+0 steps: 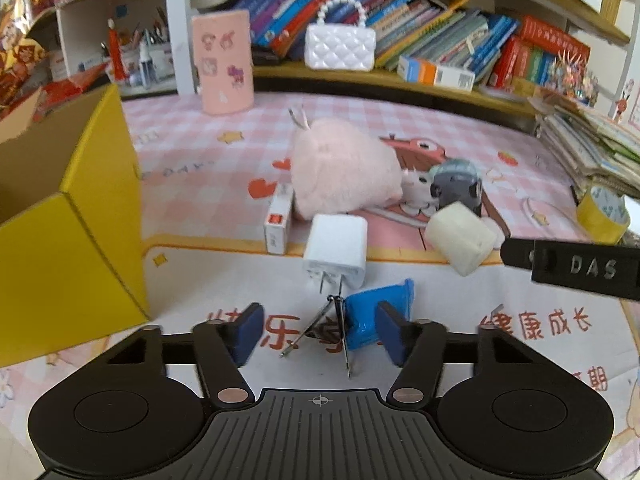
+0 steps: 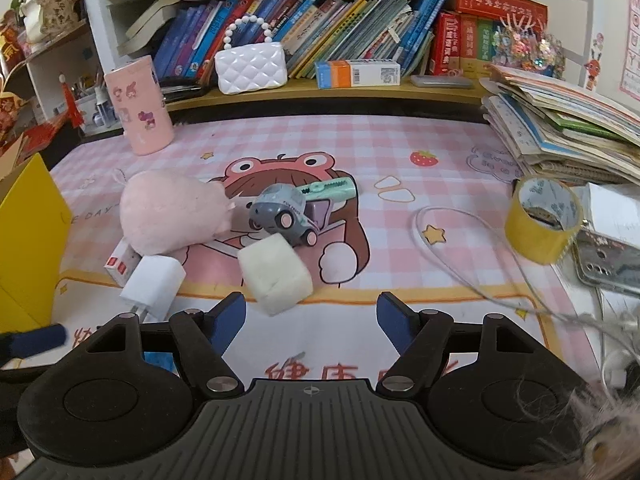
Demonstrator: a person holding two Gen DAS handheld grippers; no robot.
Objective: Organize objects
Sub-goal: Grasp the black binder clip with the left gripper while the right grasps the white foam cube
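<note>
My left gripper (image 1: 318, 330) is open, with a blue binder clip (image 1: 372, 316) lying between its fingers next to the right pad. Just beyond lie a white charger (image 1: 337, 250), a small white box (image 1: 277, 222), a pink plush (image 1: 340, 166), a grey toy car (image 1: 456, 182) and a cream foam block (image 1: 460, 236). An open yellow box (image 1: 68, 232) stands at the left. My right gripper (image 2: 312, 322) is open and empty, hovering near the foam block (image 2: 276, 276), charger (image 2: 154, 282), plush (image 2: 170, 210) and toy car (image 2: 282, 214).
A yellow tape roll (image 2: 542, 220), a white cable (image 2: 460, 256) and a phone (image 2: 612, 268) lie at the right. A book stack (image 2: 560, 124) fills the back right. A pink cup (image 2: 138, 106) and a white purse (image 2: 250, 64) stand at the back.
</note>
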